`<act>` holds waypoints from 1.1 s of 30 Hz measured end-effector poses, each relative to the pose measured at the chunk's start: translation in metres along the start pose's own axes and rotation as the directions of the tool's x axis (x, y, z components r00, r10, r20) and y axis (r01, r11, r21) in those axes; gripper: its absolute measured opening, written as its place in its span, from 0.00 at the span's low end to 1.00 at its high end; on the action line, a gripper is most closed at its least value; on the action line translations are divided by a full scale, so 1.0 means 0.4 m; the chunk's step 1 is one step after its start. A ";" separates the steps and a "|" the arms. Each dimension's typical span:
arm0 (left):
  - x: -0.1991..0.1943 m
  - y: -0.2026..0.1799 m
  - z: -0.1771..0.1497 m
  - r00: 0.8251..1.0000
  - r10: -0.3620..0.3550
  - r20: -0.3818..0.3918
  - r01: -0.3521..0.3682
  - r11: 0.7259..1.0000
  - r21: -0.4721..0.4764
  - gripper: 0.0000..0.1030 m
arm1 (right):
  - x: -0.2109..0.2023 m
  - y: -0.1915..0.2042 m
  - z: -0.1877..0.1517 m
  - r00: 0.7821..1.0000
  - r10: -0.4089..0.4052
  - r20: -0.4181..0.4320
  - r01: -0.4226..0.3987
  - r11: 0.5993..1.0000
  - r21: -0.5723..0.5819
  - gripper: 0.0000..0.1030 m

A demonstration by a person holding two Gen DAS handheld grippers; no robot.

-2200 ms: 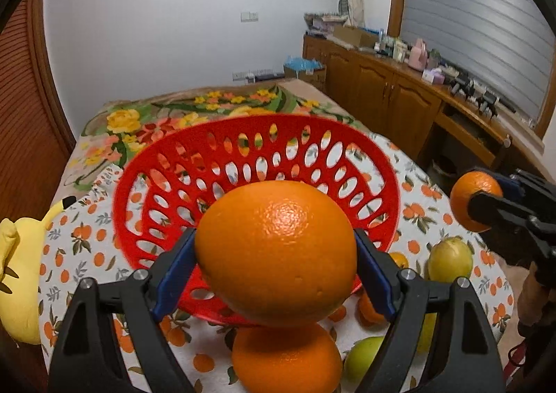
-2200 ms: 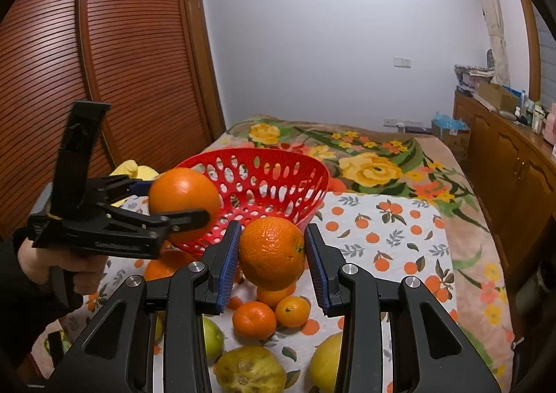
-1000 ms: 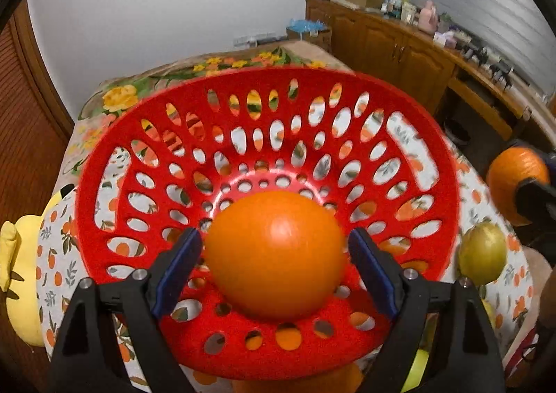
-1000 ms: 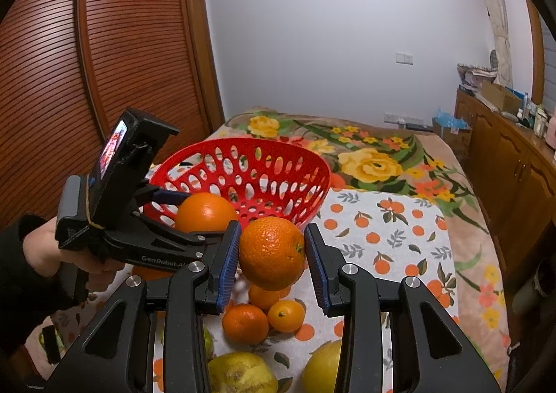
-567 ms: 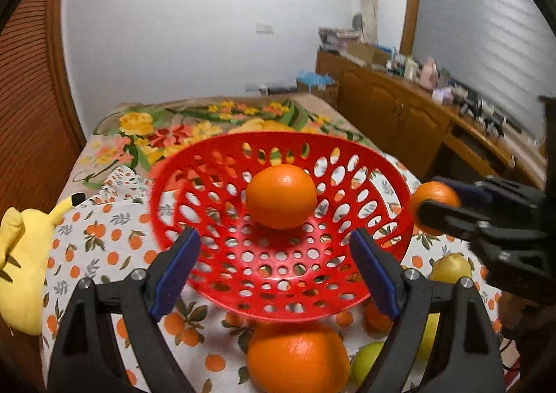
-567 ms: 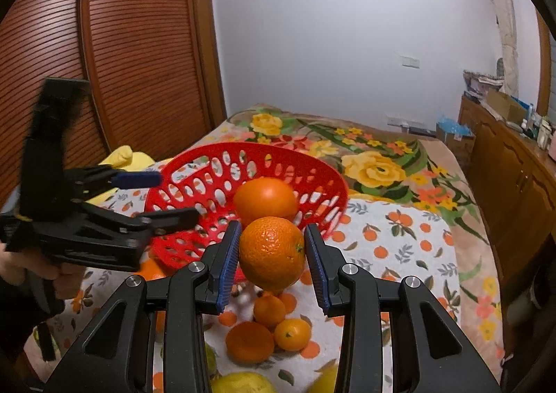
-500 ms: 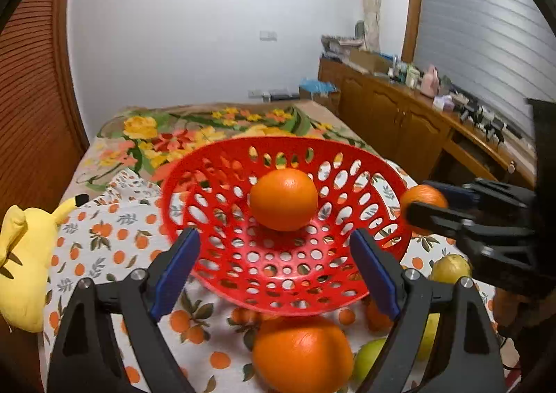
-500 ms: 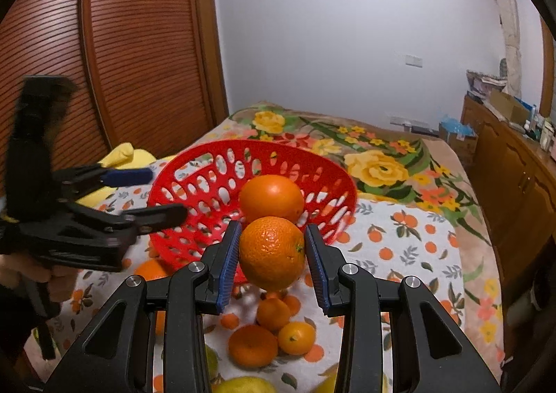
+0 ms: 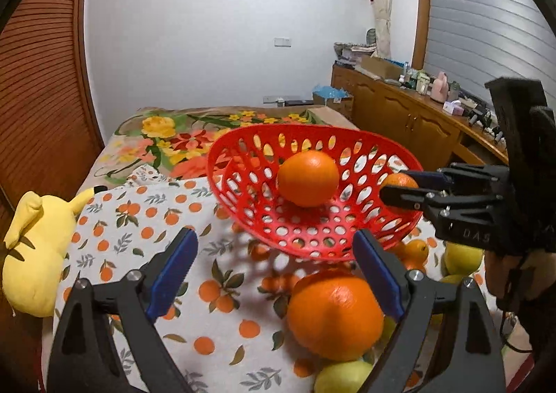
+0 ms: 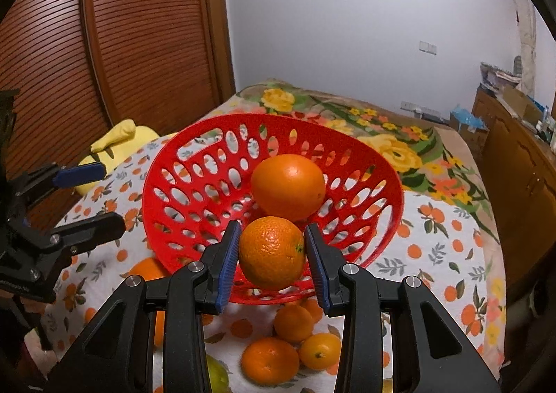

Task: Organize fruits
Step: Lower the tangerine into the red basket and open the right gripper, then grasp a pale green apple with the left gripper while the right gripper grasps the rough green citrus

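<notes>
A red perforated basket (image 9: 243, 136) (image 10: 166, 156) stands on the fruit-print cloth with one large orange (image 9: 307, 177) (image 10: 288, 186) lying inside it. My left gripper (image 9: 274, 243) (image 10: 87, 196) is back from the basket's near-left side; its jaws are opening and nothing is between them. My right gripper (image 10: 272, 236) (image 9: 399, 186) is shut on a smaller orange (image 10: 271, 252) (image 9: 398, 181), held at the basket's rim just above its wall. Another large orange (image 9: 335, 314) lies on the cloth below the left gripper's right finger.
Several small oranges (image 10: 293, 321) and yellow-green fruits (image 9: 464, 257) lie on the cloth in front of the basket. A yellow plush toy (image 9: 34, 247) (image 10: 118, 139) sits at the table's left edge. A slatted wooden door stands at the left and wooden cabinets (image 9: 399, 115) at the right.
My left gripper let go of the large orange in the basket, then drew back and swung left. My right gripper carried its orange forward to the basket's rim.
</notes>
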State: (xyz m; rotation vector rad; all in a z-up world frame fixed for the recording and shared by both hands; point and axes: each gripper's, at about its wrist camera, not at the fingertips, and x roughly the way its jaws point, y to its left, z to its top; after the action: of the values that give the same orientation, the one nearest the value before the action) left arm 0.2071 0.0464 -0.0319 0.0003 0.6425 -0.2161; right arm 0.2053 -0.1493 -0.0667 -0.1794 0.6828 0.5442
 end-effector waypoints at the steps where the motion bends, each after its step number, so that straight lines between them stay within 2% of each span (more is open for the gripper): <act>1: -0.001 -0.002 -0.003 1.000 0.004 -0.001 -0.004 1.000 0.000 0.88 | 0.002 0.002 0.000 1.000 -0.001 -0.003 0.001 1.000 -0.002 0.36; 12: -0.026 -0.010 -0.040 1.000 0.016 0.004 -0.016 1.000 -0.017 0.88 | 0.015 0.002 -0.007 1.000 -0.004 -0.018 0.004 1.000 0.013 0.37; 20: -0.035 -0.020 -0.059 1.000 0.016 0.010 -0.015 1.000 -0.027 0.88 | -0.004 -0.005 -0.010 1.000 0.002 0.003 -0.002 1.000 0.025 0.41; 26: -0.046 -0.045 -0.068 1.000 0.008 -0.001 -0.008 1.000 0.000 0.88 | -0.073 -0.007 -0.024 0.999 0.015 0.052 -0.017 0.999 0.043 0.43; 30: -0.052 -0.063 -0.080 1.000 -0.018 -0.013 0.018 1.000 0.001 0.88 | -0.133 0.002 -0.060 0.996 0.015 0.083 -0.018 0.999 0.045 0.49; 33: -0.060 -0.078 -0.089 1.000 -0.026 -0.012 0.026 1.000 0.001 0.88 | -0.163 0.005 -0.089 0.996 0.017 0.088 -0.022 0.999 0.047 0.51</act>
State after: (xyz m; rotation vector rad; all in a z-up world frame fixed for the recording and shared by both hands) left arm 0.1611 0.0229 -0.0442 -0.0057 0.6547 -0.2414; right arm 0.1424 -0.1866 -0.0522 -0.1032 0.6126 0.5506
